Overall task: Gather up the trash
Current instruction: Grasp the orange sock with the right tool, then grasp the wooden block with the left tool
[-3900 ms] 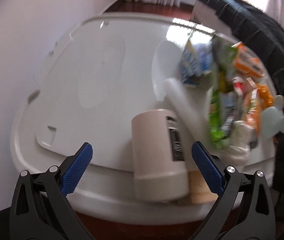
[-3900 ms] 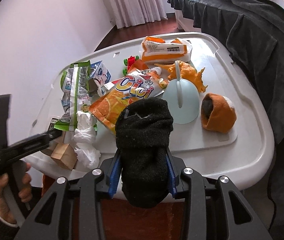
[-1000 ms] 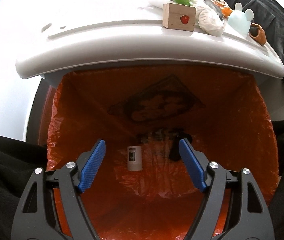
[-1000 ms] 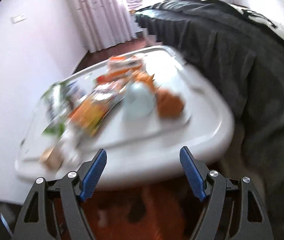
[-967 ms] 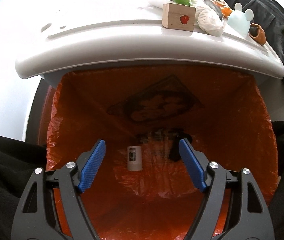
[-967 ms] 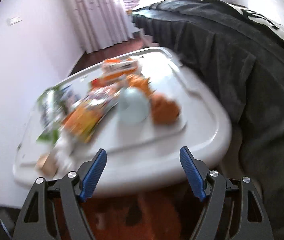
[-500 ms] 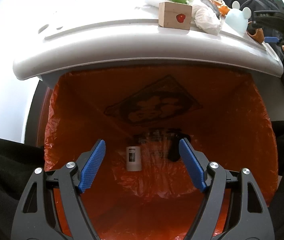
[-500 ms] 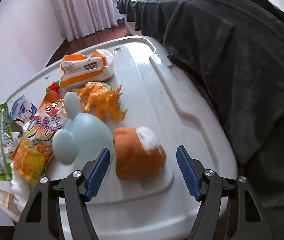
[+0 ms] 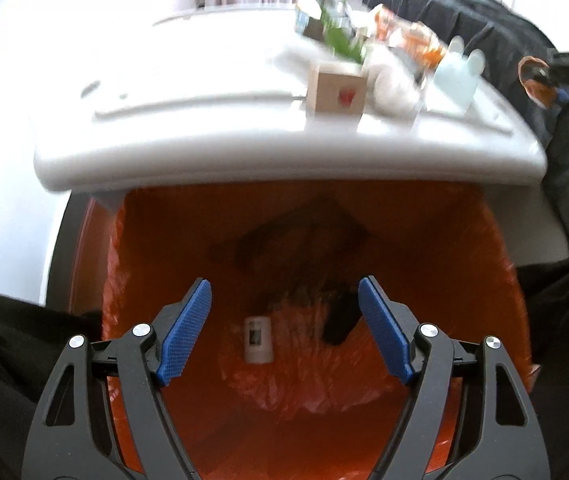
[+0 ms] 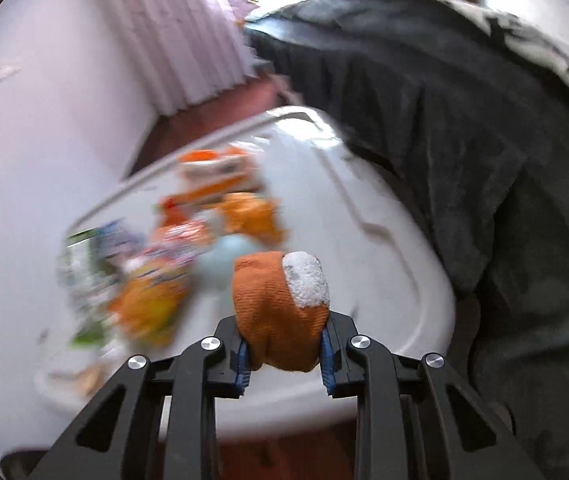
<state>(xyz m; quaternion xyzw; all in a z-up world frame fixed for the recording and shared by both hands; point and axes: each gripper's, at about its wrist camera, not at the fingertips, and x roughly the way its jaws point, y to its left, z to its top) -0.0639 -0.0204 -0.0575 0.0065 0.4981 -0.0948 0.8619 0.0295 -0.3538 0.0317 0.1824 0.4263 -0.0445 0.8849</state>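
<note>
My right gripper is shut on a rolled orange sock with a white toe, lifted just above the white table. In the left wrist view that same orange sock shows at the far right. My left gripper hangs open and empty over a bin lined with an orange bag. At the bag's bottom lie a white cup and a black sock. Blurred wrappers, an orange toy dinosaur and a pale blue mouse-shaped piece lie on the table.
A small wooden block with a red mark and a crumpled white tissue sit near the table's front edge above the bin. A dark blanket covers furniture on the right. White wall stands on the left; curtains hang at the back.
My right gripper closed on the orange sock and lifted it off the table, pulling back. My left gripper rose a little above the bin, still open.
</note>
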